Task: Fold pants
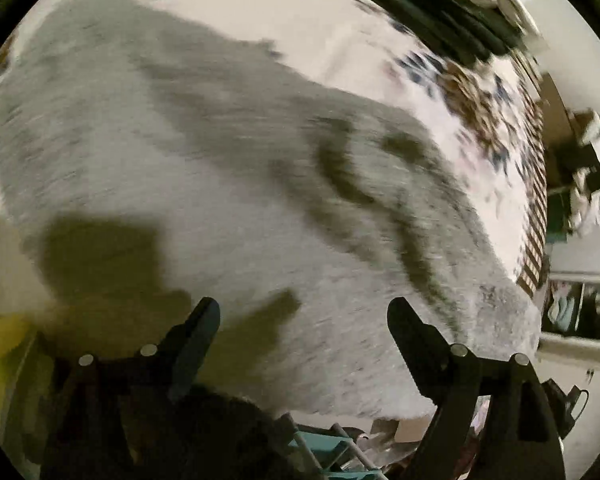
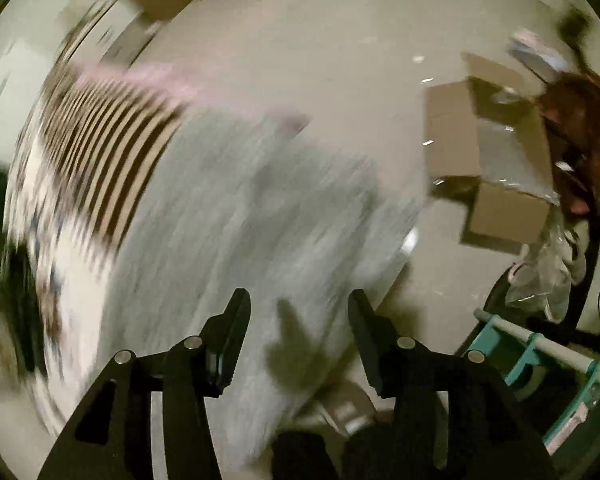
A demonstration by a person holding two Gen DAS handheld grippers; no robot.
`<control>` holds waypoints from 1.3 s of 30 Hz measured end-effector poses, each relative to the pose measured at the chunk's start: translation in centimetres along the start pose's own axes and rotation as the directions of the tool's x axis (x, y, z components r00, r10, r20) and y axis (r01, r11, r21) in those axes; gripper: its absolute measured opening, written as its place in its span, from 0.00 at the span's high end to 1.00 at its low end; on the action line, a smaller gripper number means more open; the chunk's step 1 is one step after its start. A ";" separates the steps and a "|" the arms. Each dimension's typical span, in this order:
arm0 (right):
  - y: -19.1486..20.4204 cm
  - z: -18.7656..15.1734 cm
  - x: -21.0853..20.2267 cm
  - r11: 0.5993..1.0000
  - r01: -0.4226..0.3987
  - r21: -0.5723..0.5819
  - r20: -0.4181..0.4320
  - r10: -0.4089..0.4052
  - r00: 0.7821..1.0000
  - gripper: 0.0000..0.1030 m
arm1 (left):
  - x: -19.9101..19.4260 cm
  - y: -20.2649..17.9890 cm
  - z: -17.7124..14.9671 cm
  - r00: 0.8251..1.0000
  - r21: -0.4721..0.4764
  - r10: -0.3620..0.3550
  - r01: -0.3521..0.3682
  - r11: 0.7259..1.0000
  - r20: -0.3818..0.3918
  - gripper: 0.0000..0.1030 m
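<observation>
Light grey pants [image 1: 204,168] lie spread over a patterned cloth, blurred by motion, with dark creases toward the right. My left gripper [image 1: 302,312] hovers above their near part, jaws wide apart, nothing between them. In the right wrist view the same grey pants [image 2: 228,216] run up the middle of the frame, also blurred. Over their near end hangs my right gripper [image 2: 298,300], jaws apart and nothing held. Both grippers point steeply down and cast shadows on the fabric.
A white cloth with dark floral print and a striped border [image 1: 534,240] [image 2: 100,152] lies under the pants. Cardboard boxes [image 2: 496,168] and crumpled plastic [image 2: 548,268] sit on the pale floor at right. A teal rack with a white bar [image 2: 540,356] stands close by.
</observation>
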State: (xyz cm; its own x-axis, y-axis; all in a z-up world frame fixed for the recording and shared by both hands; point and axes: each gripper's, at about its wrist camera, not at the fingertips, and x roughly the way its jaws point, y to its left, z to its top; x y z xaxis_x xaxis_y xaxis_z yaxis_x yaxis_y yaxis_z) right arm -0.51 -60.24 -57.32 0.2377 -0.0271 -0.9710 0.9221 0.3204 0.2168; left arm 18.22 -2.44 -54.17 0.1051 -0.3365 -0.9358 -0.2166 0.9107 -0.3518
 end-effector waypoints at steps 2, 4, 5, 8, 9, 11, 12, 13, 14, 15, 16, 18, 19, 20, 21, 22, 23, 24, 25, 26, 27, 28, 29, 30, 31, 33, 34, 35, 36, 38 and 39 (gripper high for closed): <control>-1.8 2.4 1.1 0.998 -0.006 0.055 0.010 0.006 1.000 0.48 | 1.6 -2.1 0.3 1.000 0.040 0.011 -0.010 0.999 -0.014 0.17; -2.4 3.6 2.9 0.996 -0.020 0.091 -0.010 0.021 1.000 0.48 | 3.8 -4.0 0.6 0.999 0.095 0.037 -0.034 0.995 -0.039 0.17; -2.6 3.9 4.1 0.993 -0.028 0.116 -0.050 0.034 0.998 0.54 | 4.2 -4.4 0.6 0.997 0.110 0.056 -0.050 0.993 -0.049 0.17; -1.9 3.4 5.2 0.993 -0.016 0.119 -0.032 0.020 0.999 0.94 | 6.3 -5.2 0.7 0.990 0.158 0.113 -0.099 0.983 -0.080 0.17; -1.7 3.1 4.8 0.994 0.001 0.108 -0.006 0.000 1.000 0.94 | 6.8 -5.2 0.7 0.988 0.165 0.126 -0.110 0.980 -0.090 0.17; -1.5 2.5 3.4 0.995 0.028 0.093 0.060 -0.034 0.998 0.95 | 7.6 -4.8 0.9 0.983 0.175 0.151 -0.132 0.976 -0.100 0.17; -1.8 2.4 2.4 0.995 0.035 0.098 0.091 -0.044 0.995 0.95 | 8.0 -4.6 1.0 0.982 0.180 0.154 -0.133 0.975 -0.108 0.17; -2.0 1.8 1.8 0.994 0.037 0.105 0.107 -0.049 0.993 0.95 | 8.1 -4.5 1.2 0.982 0.183 0.154 -0.132 0.974 -0.107 0.17; -2.5 1.6 1.1 0.992 0.043 0.120 0.121 -0.058 0.991 0.96 | 8.3 -4.6 1.3 0.983 0.185 0.152 -0.130 0.974 -0.107 0.17; -2.9 1.4 0.7 0.990 0.047 0.133 0.122 -0.064 0.990 0.96 | 8.5 -4.6 1.5 0.982 0.190 0.149 -0.125 0.974 -0.114 0.14; -3.4 1.4 0.8 0.988 0.046 0.146 0.114 -0.063 0.992 0.96 | 8.7 -4.5 1.7 0.983 0.188 0.141 -0.117 0.975 -0.120 0.11; -4.0 1.6 2.1 0.987 0.031 0.161 0.044 -0.038 0.998 0.95 | 9.5 -4.4 2.3 0.986 0.161 0.095 -0.072 0.984 -0.139 0.00; -4.3 1.6 2.6 0.986 0.029 0.166 0.020 -0.033 0.999 0.93 | 10.0 -4.2 2.6 0.983 0.148 0.104 -0.082 0.986 -0.149 0.00; -4.3 1.7 3.3 0.986 0.022 0.163 -0.021 -0.019 1.000 0.88 | 10.3 -4.2 2.9 0.982 0.137 0.111 -0.090 0.986 -0.154 0.00; -4.1 1.7 3.7 0.988 0.023 0.151 -0.044 -0.017 0.999 0.81 | 10.4 -4.2 3.1 0.980 0.126 0.119 -0.099 0.987 -0.158 0.00; -3.5 1.4 3.7 0.991 0.035 0.130 -0.052 -0.028 0.998 0.75 | 10.7 -4.3 3.3 0.977 0.115 0.135 -0.117 0.986 -0.162 0.00; -2.4 1.0 3.2 0.994 0.054 0.091 -0.051 -0.049 0.998 0.64 | 10.8 -4.4 3.4 0.975 0.116 0.146 -0.128 0.985 -0.165 0.00; -1.3 0.5 2.7 0.997 0.056 0.055 -0.045 -0.053 0.998 0.62 | 11.0 -4.6 3.5 0.973 0.117 0.159 -0.140 0.983 -0.170 0.00; 0.2 -0.3 2.2 0.998 0.058 0.012 -0.040 -0.057 0.998 0.62 | 11.1 -4.9 3.7 0.969 0.116 0.170 -0.150 0.982 -0.181 0.00; 2.4 -1.4 1.5 0.995 0.083 -0.060 -0.036 -0.085 0.996 0.62 | 11.0 -5.3 3.9 0.967 0.111 0.172 -0.153 0.982 -0.188 0.00; 4.2 -2.5 1.1 0.988 0.103 -0.118 -0.034 -0.107 0.994 0.62 | 10.3 -5.2 4.0 0.972 0.081 0.154 -0.142 0.987 -0.180 0.00; 6.2 -3.8 0.6 0.983 0.084 -0.165 -0.038 -0.092 0.995 0.62 | 9.4 -5.1 4.1 0.978 0.059 0.134 -0.126 0.990 -0.159 0.00; 8.6 -5.6 0.5 0.978 0.015 -0.206 -0.078 -0.032 0.996 0.62 | 8.6 -5.3 4.2 0.982 0.054 0.129 -0.123 0.991 -0.139 0.00; 10.5 -7.1 0.9 0.971 -0.037 -0.235 -0.135 0.005 0.991 0.62 | 7.2 -5.4 4.4 0.985 0.071 0.146 -0.139 0.988 -0.097 0.00; 12.8 -8.9 1.9 0.962 -0.105 -0.254 -0.224 0.047 0.973 0.62 | 6.0 -5.5 4.5 0.983 0.096 0.176 -0.171 0.981 -0.051 0.00; 17.8 -13.6 5.1 0.943 -0.281 -0.181 -0.453 0.174 0.874 0.62 | 3.6 -5.2 5.0 0.967 0.128 0.248 -0.253 0.959 0.055 0.00; 19.3 -15.0 6.2 0.938 -0.312 -0.150 -0.499 0.200 0.843 0.62 | 2.6 -4.8 5.3 0.957 0.136 0.270 -0.283 0.950 0.106 0.00; 22.0 -17.1 7.9 0.931 -0.347 -0.115 -0.556 0.229 0.799 0.62 | 2.1 -4.5 5.6 0.946 0.139 0.292 -0.311 0.940 0.138 0.00; 23.5 -18.2 8.8 0.927 -0.360 -0.103 -0.576 0.239 0.781 0.62 | 1.7 -3.8 6.2 0.928 0.145 0.334 -0.359 0.922 0.167 0.00; 27.4 -20.6 11.2 0.928 -0.362 -0.084 -0.601 0.243 0.762 0.62 | 1.7 -2.7 7.3 0.907 0.156 0.384 -0.411 0.898 0.174 0.00; 28.8 -21.5 12.2 0.933 -0.353 -0.076 -0.616 0.234 0.752 0.62 | 1.7 -1.6 8.0 0.894 0.154 0.411 -0.437 0.886 0.176 0.00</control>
State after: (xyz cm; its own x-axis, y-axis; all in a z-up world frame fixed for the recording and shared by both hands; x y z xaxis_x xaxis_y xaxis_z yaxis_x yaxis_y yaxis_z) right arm 22.42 -31.02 -65.10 0.2070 0.6377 -0.7420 0.7529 0.3804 0.5370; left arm 26.55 -2.55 -54.96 0.1762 0.1155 -0.9775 -0.0885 0.9909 0.1011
